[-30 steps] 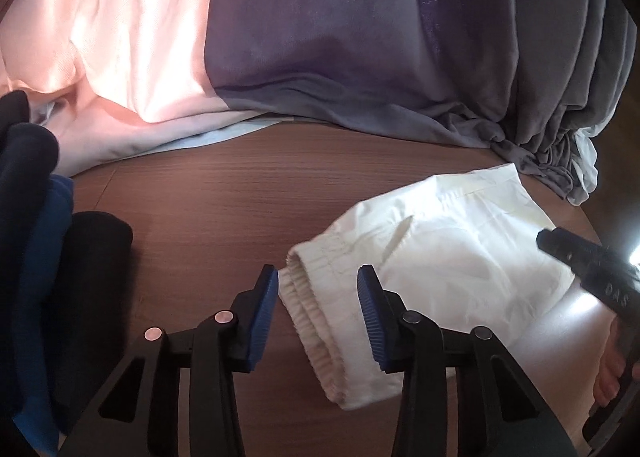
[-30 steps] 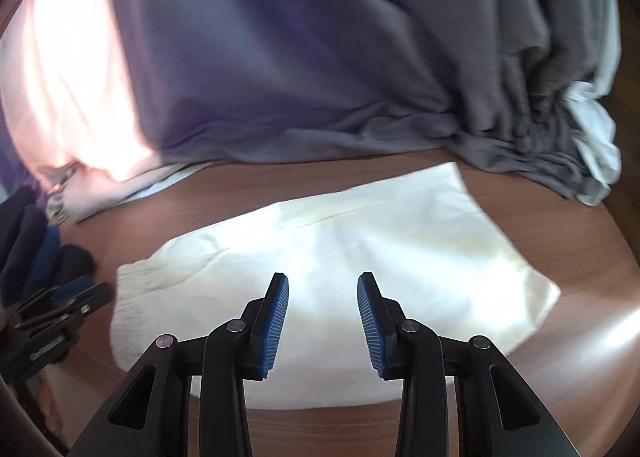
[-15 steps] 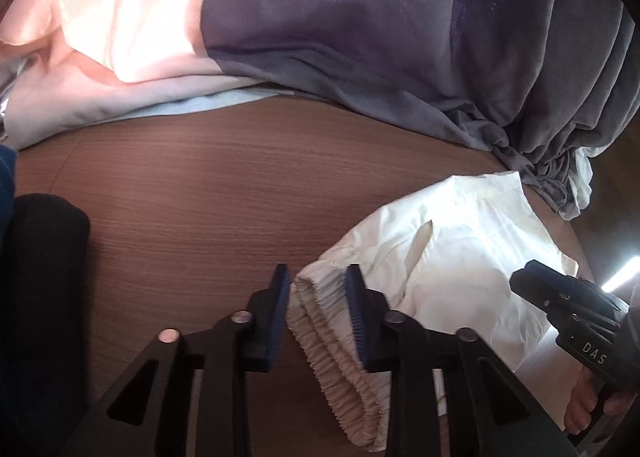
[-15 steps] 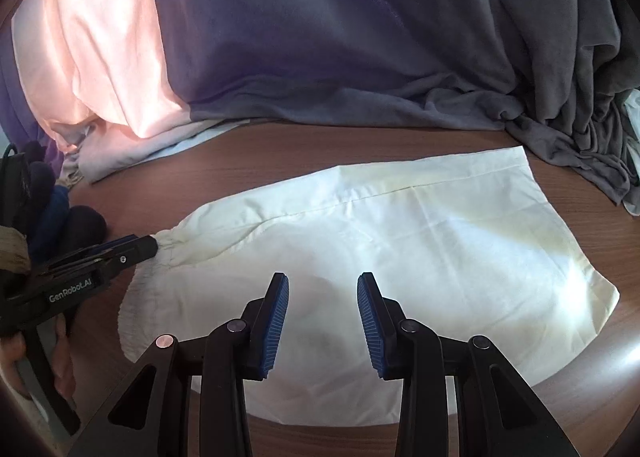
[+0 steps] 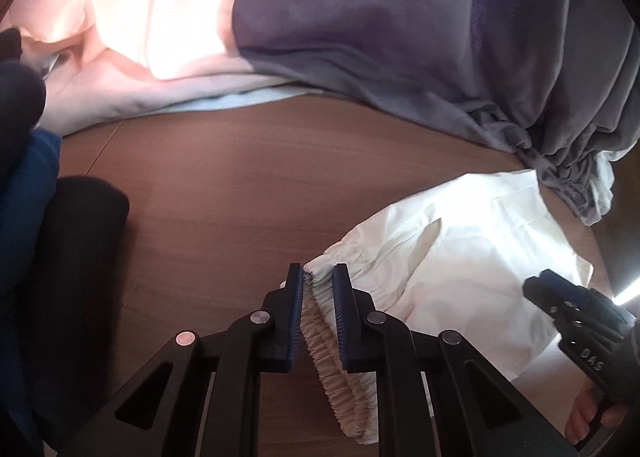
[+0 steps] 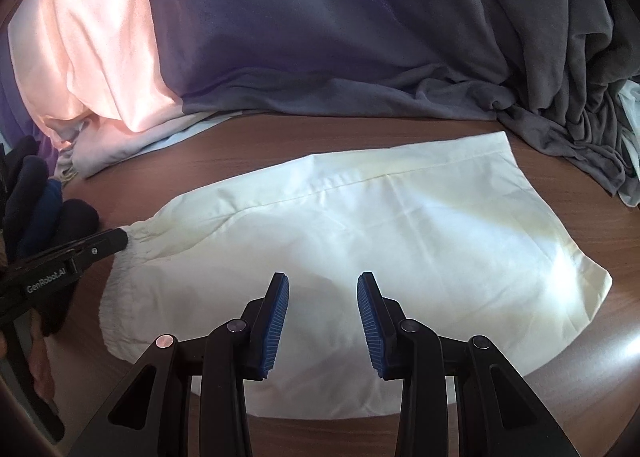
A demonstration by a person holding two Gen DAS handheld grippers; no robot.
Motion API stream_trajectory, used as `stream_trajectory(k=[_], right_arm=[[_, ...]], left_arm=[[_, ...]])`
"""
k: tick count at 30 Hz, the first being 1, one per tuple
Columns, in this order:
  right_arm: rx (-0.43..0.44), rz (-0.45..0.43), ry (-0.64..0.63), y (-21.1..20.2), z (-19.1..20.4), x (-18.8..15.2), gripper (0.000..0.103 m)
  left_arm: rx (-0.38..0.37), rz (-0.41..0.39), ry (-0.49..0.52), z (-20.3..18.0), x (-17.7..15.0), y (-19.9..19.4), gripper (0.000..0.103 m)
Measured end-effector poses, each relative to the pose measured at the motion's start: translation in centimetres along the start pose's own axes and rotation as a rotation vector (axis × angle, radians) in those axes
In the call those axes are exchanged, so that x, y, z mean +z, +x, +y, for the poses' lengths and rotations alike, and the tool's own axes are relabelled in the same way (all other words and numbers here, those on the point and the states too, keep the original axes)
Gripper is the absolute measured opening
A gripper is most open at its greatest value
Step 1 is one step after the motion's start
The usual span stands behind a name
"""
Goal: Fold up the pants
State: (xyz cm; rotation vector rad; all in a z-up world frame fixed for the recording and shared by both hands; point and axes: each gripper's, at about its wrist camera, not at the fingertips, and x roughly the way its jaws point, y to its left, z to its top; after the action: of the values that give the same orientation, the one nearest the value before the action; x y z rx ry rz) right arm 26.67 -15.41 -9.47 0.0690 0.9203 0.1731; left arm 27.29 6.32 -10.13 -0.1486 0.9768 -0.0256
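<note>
Between the blue pads of the left tool [image 5: 317, 277], whose jaws have just been closing, sits the gathered elastic waistband corner of the white pants [image 6: 360, 233], pinched. Over the middle of the cloth, the right tool [image 6: 322, 289] hovers partly open, gripping nothing. Beyond, the pants lie spread on the wooden tabletop [image 5: 240, 185], with heaped grey and pink fabric [image 6: 320, 37] behind.

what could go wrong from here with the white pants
1. The left claw has just been closing on only the corner of the gathered waistband; a thin bite could slip when lifted.
2. The right claw is open over the white pants, so a one-sided pull may bunch them.
</note>
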Motion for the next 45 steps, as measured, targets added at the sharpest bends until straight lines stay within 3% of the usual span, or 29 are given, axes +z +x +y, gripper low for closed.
stream_trajectory(k=[6,9,12,15,23,32,34,37,41,45], right_arm=[[-0.012,0.001,0.007,-0.1,-0.4,-0.4,0.036],[-0.017,-0.01,0.016,-0.5,-0.6,-0.4,0.036],[-0.02,-0.024,0.035,-1.1,-1.2,-0.2,0.036],[-0.015,-0.028,0.051,-1.9,-1.9,-0.1,0.036],[-0.069,-0.102,0.147,-5.4,-6.2,-0.1,0.036],[-0.192,-0.2,0.335,-8.7,-12.1,-0.6,0.036],[-0.214,-0.218,0.362,-9.1,-12.9,-0.6,0.037],[-0.261,-0.251,0.406,-9.4,-14.2,-0.9,0.053],[-0.314,-0.252,0.446,-8.6,-15.8,-1.2,0.053],[-0.338,-0.231,0.532,-7.5,-17.4,-1.6,0.053]], left_arm=[[0.033,0.007,0.033,0.0,-0.5,0.5,0.017],[0.073,0.002,0.052,-0.3,-0.3,0.0,0.027],[0.163,-0.076,0.099,-1.3,0.1,-2.1,0.028],[0.172,-0.14,0.167,-2.9,0.3,-4.5,0.035],[-0.041,-0.151,0.355,-9.0,2.3,-6.1,0.035],[-0.285,-0.161,0.598,-17.8,6.7,-4.1,0.051],[-0.301,-0.169,0.652,-19.5,7.2,-3.6,0.06],[-0.309,-0.186,0.773,-22.2,7.7,-2.1,0.065],[-0.312,-0.164,0.883,-24.2,8.7,0.6,0.067],[-0.377,-0.095,0.889,-25.3,10.4,3.3,0.067]])
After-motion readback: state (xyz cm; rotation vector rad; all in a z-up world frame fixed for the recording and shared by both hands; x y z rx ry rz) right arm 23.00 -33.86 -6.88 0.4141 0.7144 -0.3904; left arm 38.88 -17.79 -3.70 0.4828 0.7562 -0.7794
